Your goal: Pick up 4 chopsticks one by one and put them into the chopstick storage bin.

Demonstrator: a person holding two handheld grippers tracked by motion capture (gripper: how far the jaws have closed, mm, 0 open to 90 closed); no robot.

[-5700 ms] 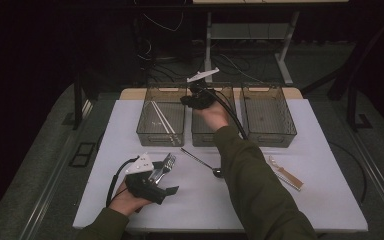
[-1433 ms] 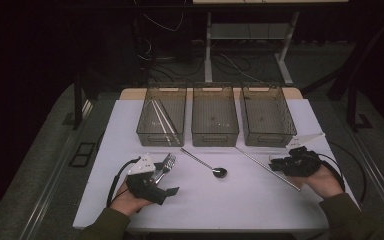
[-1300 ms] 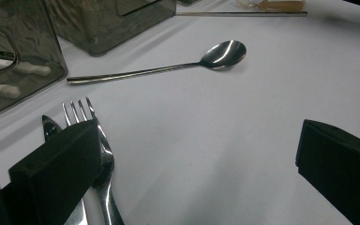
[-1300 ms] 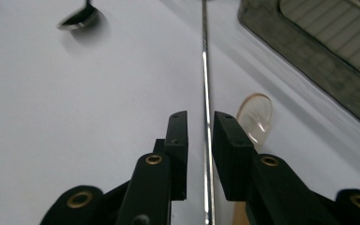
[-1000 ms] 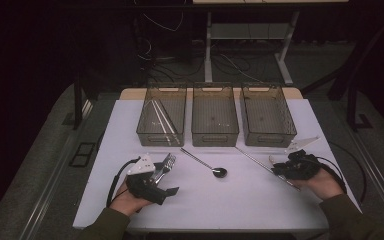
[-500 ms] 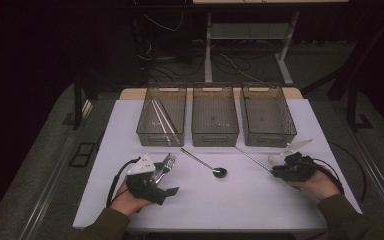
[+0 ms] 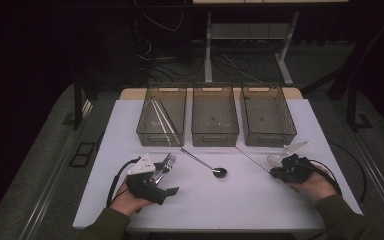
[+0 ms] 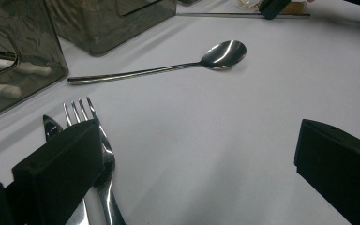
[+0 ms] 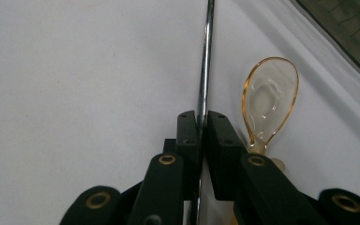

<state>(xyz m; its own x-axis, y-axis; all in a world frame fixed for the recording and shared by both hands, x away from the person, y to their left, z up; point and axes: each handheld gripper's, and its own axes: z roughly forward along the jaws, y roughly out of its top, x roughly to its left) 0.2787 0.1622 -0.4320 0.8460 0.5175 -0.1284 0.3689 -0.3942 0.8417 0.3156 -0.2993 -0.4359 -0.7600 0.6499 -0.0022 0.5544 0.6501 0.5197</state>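
A thin metal rod (image 7: 252,159) lies on the white table (image 7: 240,200) in front of the right bin. My right gripper (image 7: 276,172) is shut on its near end; the jaws have just been closing, and in the right gripper view they pinch the rod (image 9: 204,79) between the pads. A clear amber plastic spoon (image 9: 268,101) lies just beside it. My left gripper (image 7: 152,182) rests at the front left, open with nothing between its fingers (image 8: 61,164). A fork (image 8: 93,136) and a knife (image 8: 50,125) lie by its left jaw. A steel spoon (image 7: 206,165) sits mid-table.
Three clear bins stand in a row at the back: the left bin (image 7: 161,135) holds long white-handled utensils, with the middle bin (image 7: 215,136) and right bin (image 7: 269,136) beside it. Cables trail from both grippers. The table's near edge runs just before the forearms.
The right hand came back from the middle bin to the front right, then edged left along the table, and its jaws closed on the rod. The left hand stayed put.
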